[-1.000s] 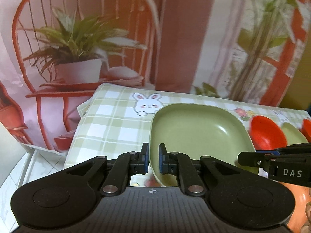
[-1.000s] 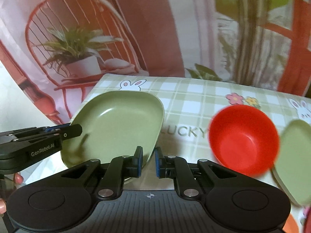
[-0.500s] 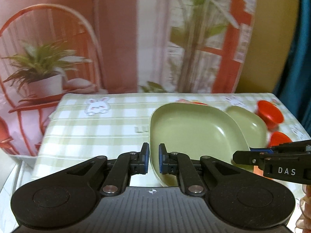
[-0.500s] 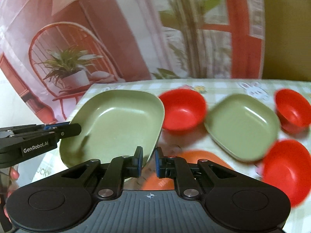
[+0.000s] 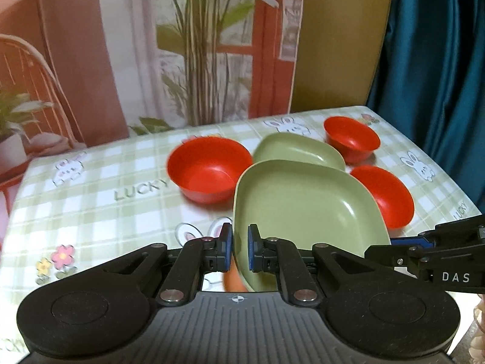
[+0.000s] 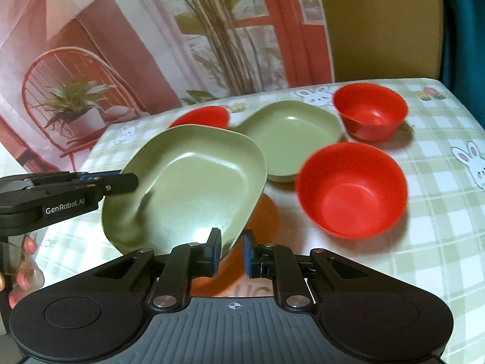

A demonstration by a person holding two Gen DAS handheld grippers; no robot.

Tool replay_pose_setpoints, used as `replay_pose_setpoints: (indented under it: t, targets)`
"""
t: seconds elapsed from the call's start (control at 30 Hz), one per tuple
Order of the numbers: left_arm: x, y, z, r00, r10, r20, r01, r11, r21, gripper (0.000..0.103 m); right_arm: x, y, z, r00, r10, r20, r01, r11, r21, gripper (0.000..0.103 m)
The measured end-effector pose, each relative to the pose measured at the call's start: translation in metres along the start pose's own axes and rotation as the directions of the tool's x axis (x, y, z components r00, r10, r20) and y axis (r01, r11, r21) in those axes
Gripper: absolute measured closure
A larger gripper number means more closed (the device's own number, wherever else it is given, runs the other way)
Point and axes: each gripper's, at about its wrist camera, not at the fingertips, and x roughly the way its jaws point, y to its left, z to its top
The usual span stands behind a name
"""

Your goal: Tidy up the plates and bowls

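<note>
Both grippers hold one green square plate [image 5: 306, 212] above the table. My left gripper [image 5: 240, 251] is shut on its left rim. My right gripper [image 6: 231, 253] is shut on its near right rim; the plate [image 6: 188, 188] tilts up to the left. A second green plate [image 5: 297, 148] [image 6: 291, 133] lies on the table beyond. Three red bowls stand around it: one at the left [image 5: 209, 173] [image 6: 201, 116], one far right [image 5: 351, 138] [image 6: 369, 110], one near right [image 5: 385, 195] [image 6: 351, 188]. An orange plate [image 6: 266, 212] lies under the held plate.
The table [image 5: 91, 200] has a green checked cloth with rabbits and "LUCKY" print. A printed backdrop [image 5: 182, 45] hangs behind it and a blue curtain [image 5: 439, 60] at the right. The table's right edge [image 6: 473, 115] is near the bowls.
Both grippers have carried the green plate from the table's left end to the right, over the orange plate and near the other dishes. Both grips stay shut.
</note>
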Motion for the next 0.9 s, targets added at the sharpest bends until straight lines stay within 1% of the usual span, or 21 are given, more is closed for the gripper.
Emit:
replay_pose_setpoints:
  t: [0.13, 0.2, 0.4, 0.57, 0.73, 0.9]
  targets:
    - [0.012, -0.004, -0.004, 0.999, 0.019, -0.028, -0.018, 0.999, 0.026, 0.092, 0.003, -0.005, -0.002, 1.0, 0.001, -0.02, -0.001, 1.0, 0.006, 0.089]
    - [0.018, -0.002, -0.004, 0.999, 0.016, -0.041, -0.015, 1.0, 0.027, 0.092, 0.005, -0.006, -0.004, 0.999, 0.008, -0.034, -0.008, 1.0, 0.009, 0.088]
    - [0.038, 0.004, -0.008, 0.995, 0.04, -0.089, -0.037, 0.999, 0.039, 0.092, 0.015, 0.002, -0.007, 0.997, 0.026, -0.069, -0.024, 0.999, 0.025, 0.086]
    - [0.047, 0.006, -0.006, 0.994, 0.046, -0.095, -0.042, 0.998, 0.046, 0.092, 0.021, 0.006, -0.012, 0.993, 0.038, -0.108, -0.033, 0.998, 0.045, 0.086]
    - [0.051, 0.004, -0.005, 0.995, 0.058, -0.086, -0.052, 0.997, 0.065, 0.092, 0.026, 0.008, -0.013, 0.992, 0.042, -0.123, -0.037, 0.999, 0.04, 0.086]
    - [0.056, 0.006, -0.009, 0.994, 0.064, -0.093, -0.058, 0.996, 0.06, 0.092, 0.029, 0.008, -0.012, 0.992, 0.039, -0.123, -0.035, 0.999, 0.036, 0.086]
